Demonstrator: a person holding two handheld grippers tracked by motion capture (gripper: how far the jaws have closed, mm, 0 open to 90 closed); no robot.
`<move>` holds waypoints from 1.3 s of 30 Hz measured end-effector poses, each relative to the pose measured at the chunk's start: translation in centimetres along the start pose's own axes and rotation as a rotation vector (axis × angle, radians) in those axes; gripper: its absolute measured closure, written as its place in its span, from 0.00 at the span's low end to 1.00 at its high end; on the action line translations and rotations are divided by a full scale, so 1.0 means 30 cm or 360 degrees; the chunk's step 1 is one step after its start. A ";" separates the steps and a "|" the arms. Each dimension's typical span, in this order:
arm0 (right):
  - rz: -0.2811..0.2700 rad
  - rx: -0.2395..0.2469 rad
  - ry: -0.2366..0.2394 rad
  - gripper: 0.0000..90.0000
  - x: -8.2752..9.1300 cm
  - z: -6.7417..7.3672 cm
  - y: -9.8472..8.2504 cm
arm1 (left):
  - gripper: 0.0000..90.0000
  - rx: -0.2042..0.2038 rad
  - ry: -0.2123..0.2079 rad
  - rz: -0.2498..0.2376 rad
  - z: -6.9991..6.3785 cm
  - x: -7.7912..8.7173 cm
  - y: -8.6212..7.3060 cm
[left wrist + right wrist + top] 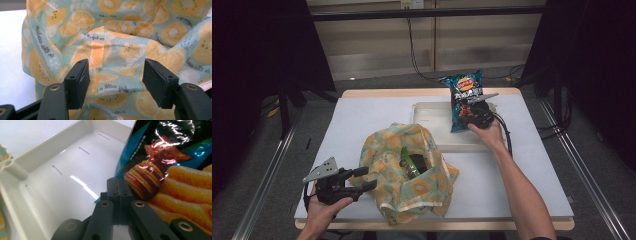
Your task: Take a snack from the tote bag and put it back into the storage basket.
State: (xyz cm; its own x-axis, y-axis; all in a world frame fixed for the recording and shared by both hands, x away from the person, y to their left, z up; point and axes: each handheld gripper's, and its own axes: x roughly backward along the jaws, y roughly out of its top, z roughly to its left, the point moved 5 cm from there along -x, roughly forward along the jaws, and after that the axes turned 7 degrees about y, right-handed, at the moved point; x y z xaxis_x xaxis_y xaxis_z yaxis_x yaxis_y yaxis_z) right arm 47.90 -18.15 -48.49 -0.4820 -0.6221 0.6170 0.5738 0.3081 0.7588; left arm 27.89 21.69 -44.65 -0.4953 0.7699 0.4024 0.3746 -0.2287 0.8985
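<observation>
Chip bag point(465, 100) clamped in right gripper point(478, 116) jaws above white tray point(432, 116); left gripper point(362, 179) jaws apart beside fruit-print tote point(404, 172).

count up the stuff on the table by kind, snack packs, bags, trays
snack packs: 2, the blue chip bag held in the right gripper, the green pack inside the cloth bag
cloth bags: 1
trays: 1
total: 4
</observation>
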 end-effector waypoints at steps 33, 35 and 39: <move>-0.0091 -0.0043 -0.0063 1.00 -0.001 -0.069 0.038 | 0.42 0.0004 0.0004 -0.0005 0.001 0.002 0.002; -0.0119 -0.0035 -0.0031 1.00 0.007 -0.053 0.048 | 0.42 0.0005 0.0006 -0.0003 -0.001 0.004 0.003; -0.0200 -0.0021 0.0016 0.89 0.037 0.001 0.072 | 0.43 0.0003 -0.0002 -0.0016 -0.003 0.005 0.004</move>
State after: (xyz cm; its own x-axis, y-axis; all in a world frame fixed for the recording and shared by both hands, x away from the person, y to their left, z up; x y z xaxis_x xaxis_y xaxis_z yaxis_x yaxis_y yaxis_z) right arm 48.59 -18.14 -46.15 -0.5441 -0.6622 0.5151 0.5179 0.2179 0.8272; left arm 27.78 21.72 -44.45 -0.4982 0.7728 0.3933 0.3710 -0.2199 0.9022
